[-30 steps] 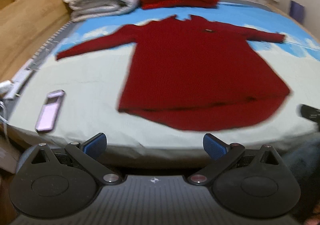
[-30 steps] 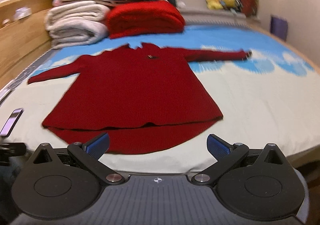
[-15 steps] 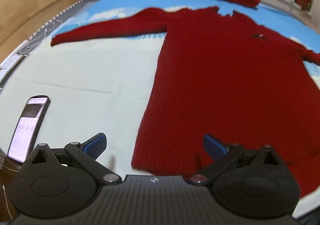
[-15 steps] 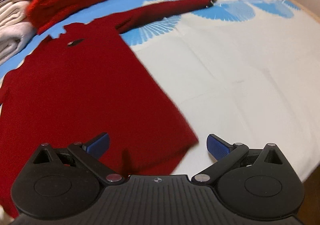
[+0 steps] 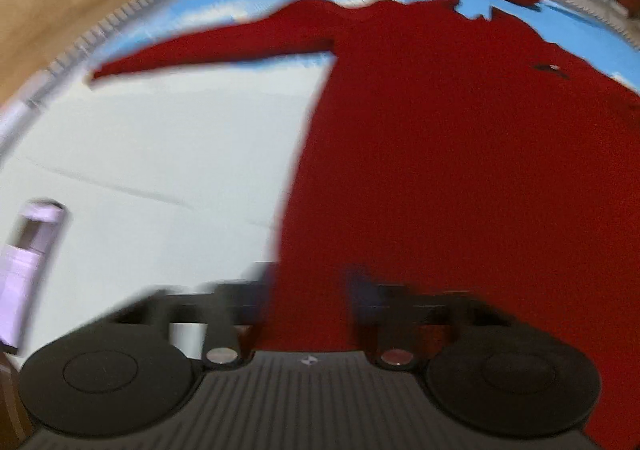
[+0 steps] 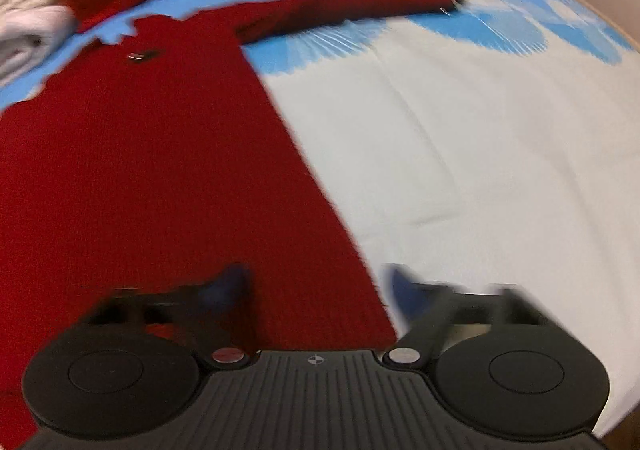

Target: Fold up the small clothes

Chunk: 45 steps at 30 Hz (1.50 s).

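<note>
- Down at the left wrist view: the left claw (image 5: 308,290), jaws just closing, straddles the lower left hem corner of the dark red long-sleeved knit garment (image 5: 460,170) lying flat on the white-and-blue bed sheet (image 5: 160,150); blur hides any pinch.
- Right wrist view: the right claw (image 6: 320,286), also just closing, stands partly spread astride the garment's (image 6: 140,170) lower right corner.

Left gripper (image 5: 310,282): black ribbed body, two round discs, silver screws, blue pads; right gripper (image 6: 316,284) matches.

left tool (image 5: 312,290) | right tool (image 6: 316,286) | both closing over red sweater (image 5: 440,170) hem corners (blurred)
</note>
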{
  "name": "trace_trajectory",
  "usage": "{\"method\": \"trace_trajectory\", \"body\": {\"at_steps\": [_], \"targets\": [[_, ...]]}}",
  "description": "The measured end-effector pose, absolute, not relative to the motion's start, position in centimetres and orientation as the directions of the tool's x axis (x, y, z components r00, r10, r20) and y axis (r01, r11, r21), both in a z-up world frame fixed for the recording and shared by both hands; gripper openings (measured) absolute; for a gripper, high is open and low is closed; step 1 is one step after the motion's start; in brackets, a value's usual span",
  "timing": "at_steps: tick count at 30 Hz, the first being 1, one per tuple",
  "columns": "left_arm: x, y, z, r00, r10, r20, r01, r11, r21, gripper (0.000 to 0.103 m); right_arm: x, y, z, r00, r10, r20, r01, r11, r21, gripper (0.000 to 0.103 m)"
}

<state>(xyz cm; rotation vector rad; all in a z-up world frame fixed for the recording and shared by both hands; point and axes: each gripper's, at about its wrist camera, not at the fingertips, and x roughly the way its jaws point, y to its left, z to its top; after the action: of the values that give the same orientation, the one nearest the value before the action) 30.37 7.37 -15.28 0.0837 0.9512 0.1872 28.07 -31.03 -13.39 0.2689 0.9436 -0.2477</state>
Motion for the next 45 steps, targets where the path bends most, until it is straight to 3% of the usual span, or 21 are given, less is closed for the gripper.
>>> {"method": "trace_trajectory", "body": {"at_steps": [1,5,12,23,24,26,27,28,29,30,33,38,45], "targets": [[30.3,7.5,-15.3,0.565,0.194,-0.802,-0.119,0.981,0.153,0.009,28.2,-31.1,-13.2,0.572,-0.068,-0.817,0.309,0.941,0.138,0.024],[29.6,8.2,-14.4,0.573,0.167,-0.802,-0.124,0.985,0.117,0.008,28.0,-32.1,-13.0,0.580,-0.023,-0.815,0.330,0.921,0.209,0.018],[26.2,8.4,-13.4,0.561,0.233,-0.795,-0.084,0.971,0.225,0.008,22.8,-30.6,-10.2,0.638,-0.001,-0.770,0.330,0.904,0.272,0.017],[18.6,9.9,-14.2,0.546,0.273,-0.792,-0.004,0.946,0.324,0.008,13.8,-27.6,-9.3,0.609,0.015,-0.793,0.297,0.923,0.245,0.017],[18.3,9.9,-14.3,0.553,0.281,-0.784,-0.003,0.942,0.336,0.010,13.4,-27.3,-9.3,0.603,0.008,-0.798,0.289,0.930,0.228,0.018],[18.3,10.1,-14.3,0.560,0.291,-0.776,-0.013,0.939,0.343,0.026,13.5,-26.9,-9.5,0.593,-0.036,-0.804,0.275,0.948,0.161,0.032],[18.5,10.1,-14.0,0.555,0.302,-0.775,-0.024,0.937,0.347,0.056,13.7,-26.7,-9.3,0.596,-0.080,-0.799,0.288,0.950,0.120,0.040],[18.4,10.3,-13.6,0.565,0.304,-0.767,-0.035,0.938,0.346,0.084,13.7,-26.4,-8.9,0.604,-0.117,-0.788,0.302,0.949,0.090,0.060],[18.3,10.4,-12.8,0.593,0.301,-0.747,-0.049,0.939,0.339,0.093,13.6,-26.1,-8.3,0.626,-0.152,-0.765,0.313,0.947,0.067,0.072],[17.9,10.5,-11.9,0.638,0.294,-0.712,-0.070,0.943,0.327,0.100,13.4,-25.9,-7.6,0.656,-0.169,-0.735,0.309,0.949,0.057,0.075],[18.5,10.4,-9.4,0.698,0.279,-0.660,-0.090,0.948,0.305,0.103,13.7,-24.9,-5.0,0.726,-0.158,-0.669,0.241,0.970,0.032,0.080],[23.0,10.2,-6.8,0.685,0.312,-0.659,-0.170,0.947,0.272,0.103,17.3,-22.2,-1.7,0.815,-0.012,-0.579,0.070,0.994,0.079,0.087],[32.4,12.5,-7.0,0.663,0.320,-0.676,-0.291,0.943,0.162,0.103,27.4,-18.8,-3.8,0.801,0.066,-0.595,0.008,0.993,0.121,0.090]]}}
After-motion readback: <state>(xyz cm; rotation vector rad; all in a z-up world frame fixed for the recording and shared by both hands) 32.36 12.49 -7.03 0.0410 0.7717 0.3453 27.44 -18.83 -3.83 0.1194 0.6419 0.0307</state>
